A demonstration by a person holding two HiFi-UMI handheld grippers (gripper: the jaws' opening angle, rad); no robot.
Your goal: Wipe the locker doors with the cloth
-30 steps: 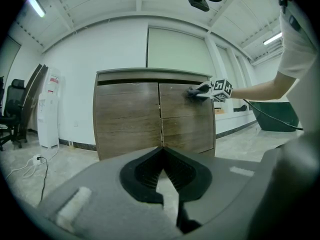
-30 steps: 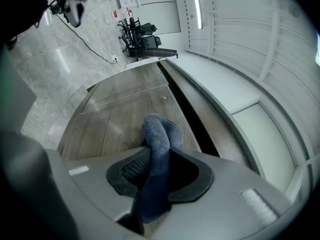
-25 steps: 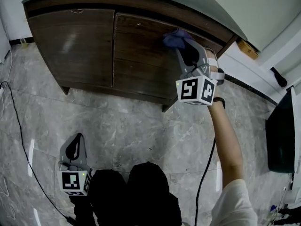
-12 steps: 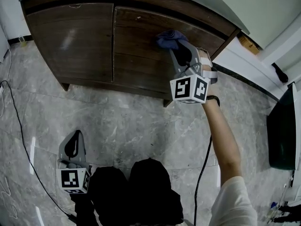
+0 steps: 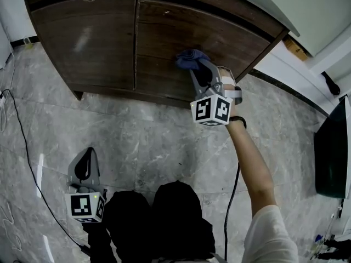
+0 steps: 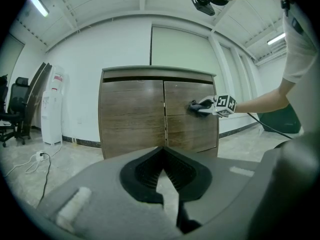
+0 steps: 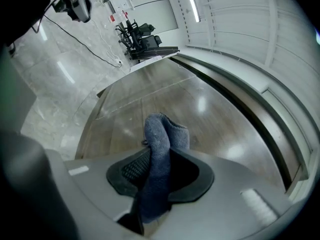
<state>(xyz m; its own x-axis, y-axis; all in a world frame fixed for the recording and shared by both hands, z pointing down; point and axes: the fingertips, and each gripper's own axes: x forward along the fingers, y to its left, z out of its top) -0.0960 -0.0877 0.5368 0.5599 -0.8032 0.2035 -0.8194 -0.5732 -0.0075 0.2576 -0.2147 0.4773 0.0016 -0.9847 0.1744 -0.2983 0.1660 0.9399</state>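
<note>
A brown wooden locker stands against the wall with a left door point(image 5: 88, 43) and a right door point(image 5: 236, 34). My right gripper point(image 5: 196, 66) is shut on a blue-grey cloth point(image 5: 189, 58) and presses it flat on the right door, about mid-height, near the seam between the doors. In the right gripper view the cloth point(image 7: 161, 134) stands bunched between the jaws of that gripper point(image 7: 161, 153), its top against the wood. My left gripper point(image 5: 90, 152) hangs low over the floor at the lower left, its tips together with nothing held. The left gripper point(image 6: 162, 150) faces both doors from a distance.
Grey marble floor point(image 5: 148, 136) runs up to the locker. A black cable point(image 5: 22, 147) trails over it at the left. A dark screen point(image 5: 329, 152) stands at the right edge. The person's dark trouser legs point(image 5: 159, 223) fill the bottom. A water dispenser point(image 6: 52, 104) and an office chair point(image 6: 17, 104) stand left of the locker.
My right gripper has slid the cloth down the right door and a little toward the seam. The left gripper has stayed where it was.
</note>
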